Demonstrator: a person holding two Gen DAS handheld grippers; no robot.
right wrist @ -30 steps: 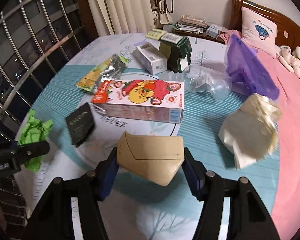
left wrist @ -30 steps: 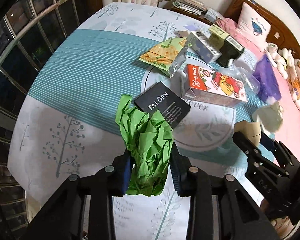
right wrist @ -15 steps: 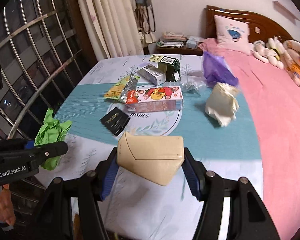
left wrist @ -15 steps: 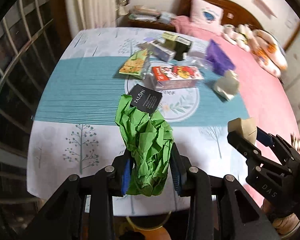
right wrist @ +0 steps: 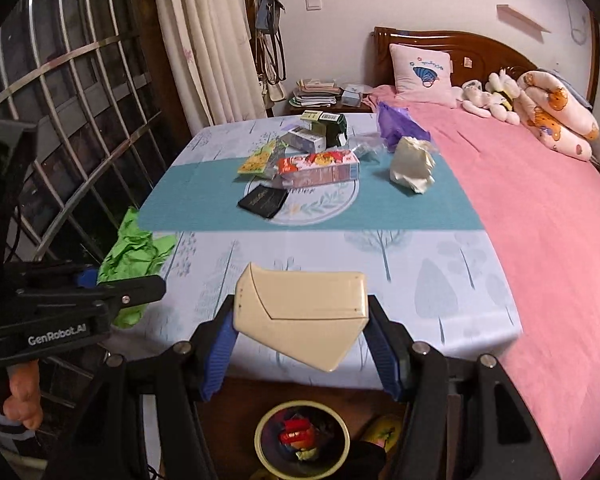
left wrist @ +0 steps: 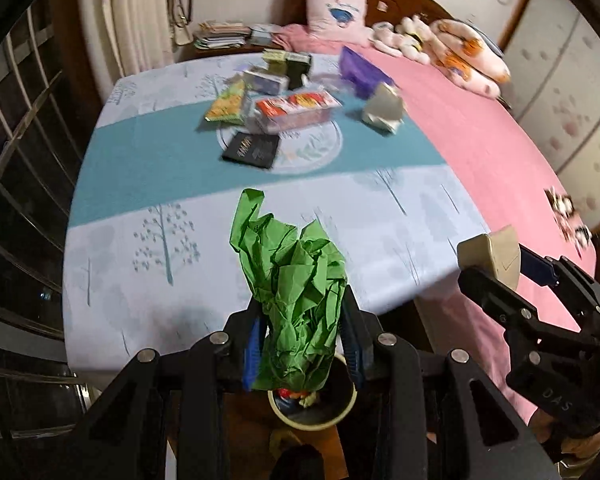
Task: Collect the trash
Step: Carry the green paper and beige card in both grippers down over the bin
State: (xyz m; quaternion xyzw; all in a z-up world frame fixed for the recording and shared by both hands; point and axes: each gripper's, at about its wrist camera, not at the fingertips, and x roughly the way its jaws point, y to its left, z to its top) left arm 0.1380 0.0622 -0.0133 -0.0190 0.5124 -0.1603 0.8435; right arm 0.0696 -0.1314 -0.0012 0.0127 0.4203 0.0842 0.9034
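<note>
My left gripper (left wrist: pixel 302 344) pinches the green paper (left wrist: pixel 294 304) and my right gripper (right wrist: pixel 302 346) clamps the beige box (right wrist: pixel 304 314), both above the near bin (right wrist: pixel 302 438), ready for dropping.

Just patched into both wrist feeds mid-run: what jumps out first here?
The left claw grips a crumpled green paper wad, and the right claw grips a flat beige carton. Both hang just past the foot of the bed above a round yellow-rimmed bin on the floor, already holding scraps. Farther up, on the teal band of the bedspread, boxes and wrappers remain.
</note>
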